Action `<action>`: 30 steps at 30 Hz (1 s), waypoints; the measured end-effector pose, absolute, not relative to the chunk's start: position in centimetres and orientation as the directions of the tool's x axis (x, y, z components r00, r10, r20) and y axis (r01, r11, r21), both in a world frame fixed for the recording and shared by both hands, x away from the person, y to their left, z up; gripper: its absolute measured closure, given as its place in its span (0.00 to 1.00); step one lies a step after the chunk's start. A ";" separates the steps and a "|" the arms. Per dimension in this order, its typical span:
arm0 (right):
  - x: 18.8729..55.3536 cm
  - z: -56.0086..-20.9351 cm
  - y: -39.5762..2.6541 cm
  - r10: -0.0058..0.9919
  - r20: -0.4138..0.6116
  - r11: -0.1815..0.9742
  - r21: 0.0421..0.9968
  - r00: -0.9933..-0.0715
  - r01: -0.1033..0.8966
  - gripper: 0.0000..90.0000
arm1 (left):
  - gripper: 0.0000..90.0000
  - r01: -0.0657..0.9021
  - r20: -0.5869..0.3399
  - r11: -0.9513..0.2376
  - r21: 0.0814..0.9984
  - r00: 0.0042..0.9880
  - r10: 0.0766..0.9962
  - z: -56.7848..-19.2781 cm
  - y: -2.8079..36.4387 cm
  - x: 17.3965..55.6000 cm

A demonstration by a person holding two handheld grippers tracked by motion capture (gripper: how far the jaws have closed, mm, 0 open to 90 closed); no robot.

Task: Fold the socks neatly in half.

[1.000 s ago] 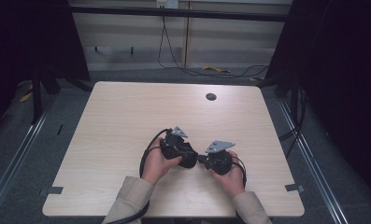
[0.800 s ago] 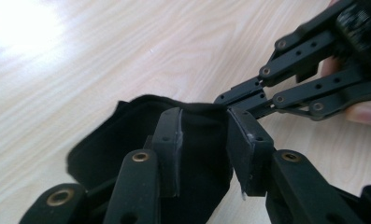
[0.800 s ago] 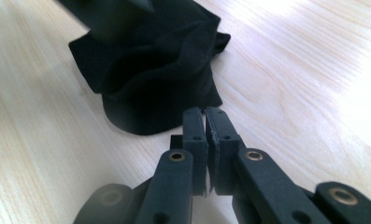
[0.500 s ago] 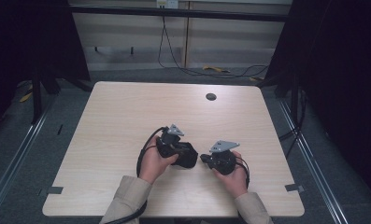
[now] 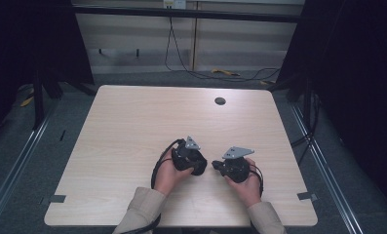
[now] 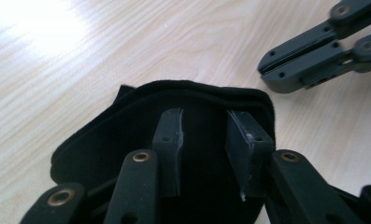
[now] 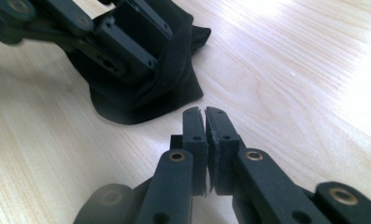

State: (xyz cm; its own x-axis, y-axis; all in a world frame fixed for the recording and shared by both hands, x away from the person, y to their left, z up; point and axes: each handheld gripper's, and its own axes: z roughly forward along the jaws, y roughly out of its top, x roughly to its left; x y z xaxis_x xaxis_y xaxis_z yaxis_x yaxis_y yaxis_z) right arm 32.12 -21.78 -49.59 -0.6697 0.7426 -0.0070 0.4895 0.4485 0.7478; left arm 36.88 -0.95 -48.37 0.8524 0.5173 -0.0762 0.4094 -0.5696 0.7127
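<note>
High view: the left claw (image 5: 199, 168) sits lower centre on the pale wooden counter (image 5: 132, 126), a bit left of a second ago. Left gripper view: its jaws just eased apart over the folded black cloth (image 6: 127, 140), so likely letting go. Right gripper view: the right claw (image 7: 204, 116) is closed, empty, cloth upper left.

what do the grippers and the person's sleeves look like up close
Both are black two-jaw tools with brass-coloured rivets on the linkages. The left gripper and right gripper have flat rectangular pads. Each carries a grey three-cornered plate and a black cable. The sleeves are beige.
</note>
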 end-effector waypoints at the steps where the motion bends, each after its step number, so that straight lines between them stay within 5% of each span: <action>1: 32.1 -49.6 -21.8 0.743 -0.007 0.449 0.748 -0.670 0.490 0.97 | 0.75 0.409 -0.076 -0.570 0.713 0.852 0.517 -48.4 -0.9 36.9; 7: 32.1 -49.6 -21.9 0.748 -0.005 0.443 0.749 -0.664 0.493 0.96 | 0.77 0.419 -0.090 -0.535 0.734 0.840 0.535 -48.1 -1.5 37.6; 16: 32.0 -49.6 -22.4 0.755 0.004 0.431 0.751 -0.656 0.500 0.96 | 0.63 0.409 -0.075 -0.521 0.749 0.833 0.548 -48.6 -1.6 37.5; 30: 32.0 -49.7 -22.2 0.749 0.006 0.436 0.749 -0.662 0.500 0.96 | 0.68 0.401 -0.056 -0.546 0.736 0.839 0.541 -49.6 0.0 36.6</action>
State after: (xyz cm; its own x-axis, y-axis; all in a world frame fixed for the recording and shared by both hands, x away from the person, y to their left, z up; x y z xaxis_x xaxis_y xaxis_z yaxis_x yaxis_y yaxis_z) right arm 32.05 -22.19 -49.74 -0.6623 0.7492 0.0056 0.4996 0.4360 0.7486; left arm 36.56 0.00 -49.57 0.8395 0.5406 -0.0556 0.4005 -0.5464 0.7356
